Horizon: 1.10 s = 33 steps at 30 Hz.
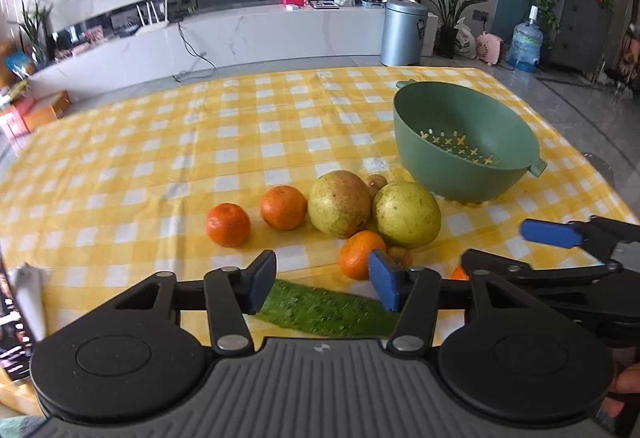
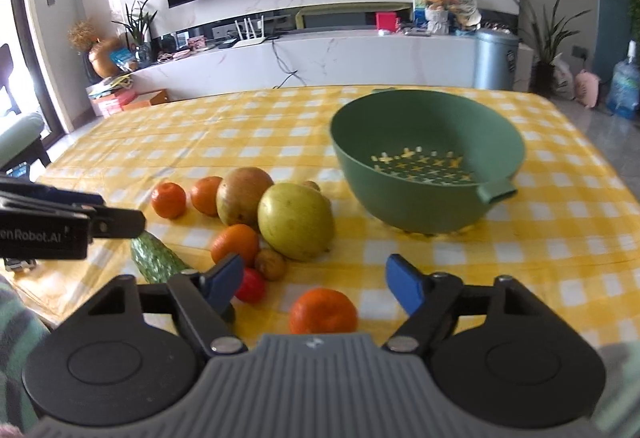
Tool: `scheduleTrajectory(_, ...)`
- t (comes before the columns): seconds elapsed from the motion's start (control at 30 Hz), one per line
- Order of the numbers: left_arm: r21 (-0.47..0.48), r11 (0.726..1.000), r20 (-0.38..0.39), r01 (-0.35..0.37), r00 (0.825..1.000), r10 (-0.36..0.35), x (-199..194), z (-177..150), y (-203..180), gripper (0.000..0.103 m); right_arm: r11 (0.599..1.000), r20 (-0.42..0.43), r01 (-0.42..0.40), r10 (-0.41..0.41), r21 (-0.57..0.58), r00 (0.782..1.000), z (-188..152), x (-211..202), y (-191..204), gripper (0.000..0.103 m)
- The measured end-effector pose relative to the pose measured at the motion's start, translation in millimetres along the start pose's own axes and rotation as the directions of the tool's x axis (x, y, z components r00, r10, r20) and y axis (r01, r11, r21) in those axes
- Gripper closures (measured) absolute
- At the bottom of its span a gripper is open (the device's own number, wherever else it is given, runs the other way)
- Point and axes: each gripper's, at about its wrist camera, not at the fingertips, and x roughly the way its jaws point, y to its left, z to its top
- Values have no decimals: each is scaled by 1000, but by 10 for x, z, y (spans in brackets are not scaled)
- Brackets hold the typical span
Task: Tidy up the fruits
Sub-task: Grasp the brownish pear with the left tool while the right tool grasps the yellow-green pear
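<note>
- Your right gripper (image 2: 314, 280) has its jaws spread wide and holds nothing; the lone mandarin (image 2: 323, 310) lies on the cloth between them, close to the bench's near edge.
- Your left gripper (image 1: 322, 280) is likewise wide open and empty, hovering over the cucumber (image 1: 330, 308) at the near edge.
- The mandarin looks light and a little soft: take it across its widest part and close gently, since the skin gives and a round fruit may roll out of a pinch placed too low or too high.
- The two large yellow-green fruits (image 2: 295, 221) look heavier, and their smooth rind could slip; they touch each other and crowd the other mandarins (image 2: 235, 244), so lifting one may nudge its neighbours.
- A small red fruit (image 2: 251, 285) and a small brown one (image 2: 271, 264) lie just beside your right gripper's left finger; mind them as you close.
- The green colander (image 2: 428, 133) stands empty, well apart towards the far right of the bench, its rim open from above.
- The cloth between the lone mandarin and the colander is bare, giving you a free path; the left half of the bench is open too.
</note>
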Motion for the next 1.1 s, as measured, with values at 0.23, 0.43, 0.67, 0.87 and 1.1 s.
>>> scheduleTrajectory(0.23, -62, 996, -26, 67, 997, -68, 249, 200, 79, 46, 1000, -21, -25, 26, 2, 999, 217, 329, 8, 36)
scheduleTrajectory(0.43, -68, 997, -61, 43, 997, -47, 552, 313, 80, 46, 999, -39, -36, 36, 2, 999, 256, 584, 9, 36)
scheduleTrajectory(0.67, -92, 993, -38, 80, 996, -83, 707, 296, 156, 46, 997, -52, -70, 71, 25, 996, 257, 734, -5, 37)
scheduleTrajectory(0.87, -130, 986, -41, 109, 993, -115, 785, 272, 212, 46, 996, -68, -72, 76, 59, 995, 251, 848, -9, 36)
scheduleTrajectory(1.1, -147, 978, -28, 148, 988, -153, 883, 252, 202, 44, 995, -106, -54, 62, 80, 992, 234, 952, -36, 37)
